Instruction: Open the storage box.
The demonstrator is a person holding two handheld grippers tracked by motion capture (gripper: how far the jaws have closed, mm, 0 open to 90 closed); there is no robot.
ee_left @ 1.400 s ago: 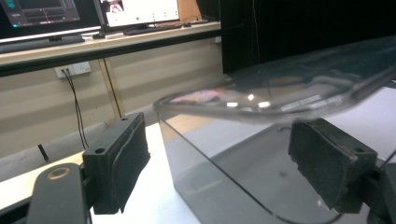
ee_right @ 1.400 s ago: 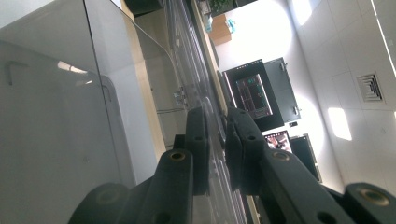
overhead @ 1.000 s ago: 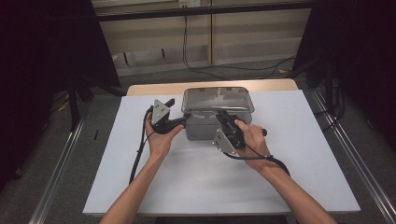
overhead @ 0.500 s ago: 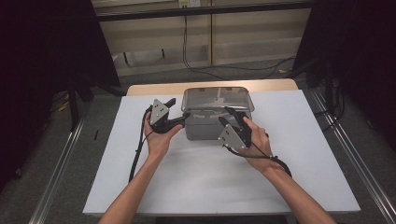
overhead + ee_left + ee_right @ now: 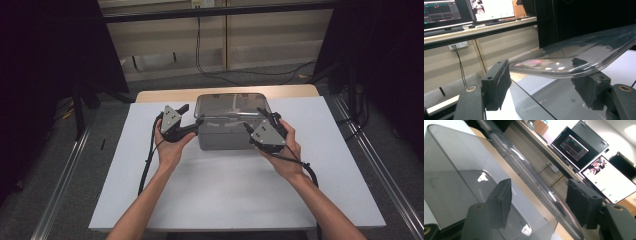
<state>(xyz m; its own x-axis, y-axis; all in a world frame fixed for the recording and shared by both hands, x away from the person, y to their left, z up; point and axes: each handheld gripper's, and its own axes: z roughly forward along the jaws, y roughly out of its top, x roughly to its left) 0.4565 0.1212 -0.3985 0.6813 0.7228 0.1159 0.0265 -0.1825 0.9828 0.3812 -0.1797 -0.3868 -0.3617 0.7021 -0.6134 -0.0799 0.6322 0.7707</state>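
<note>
On the table (image 5: 150, 190), both grippers, left (image 5: 192, 126) and right (image 5: 252, 131), stand open around the lid (image 5: 232, 105) edges, gripping nothing. The clear plastic looks light, stiff and slippery, so take its rim.

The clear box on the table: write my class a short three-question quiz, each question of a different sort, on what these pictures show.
1. True or false: the clear box stands on the white sheet.
2. The left gripper has its jaws: A) open about the lid's edge, B) shut far from the box.
3. Fill in: the right gripper is at the box's ____ end, seen from above.

Key: 1 true; 2 A; 3 right.
</note>
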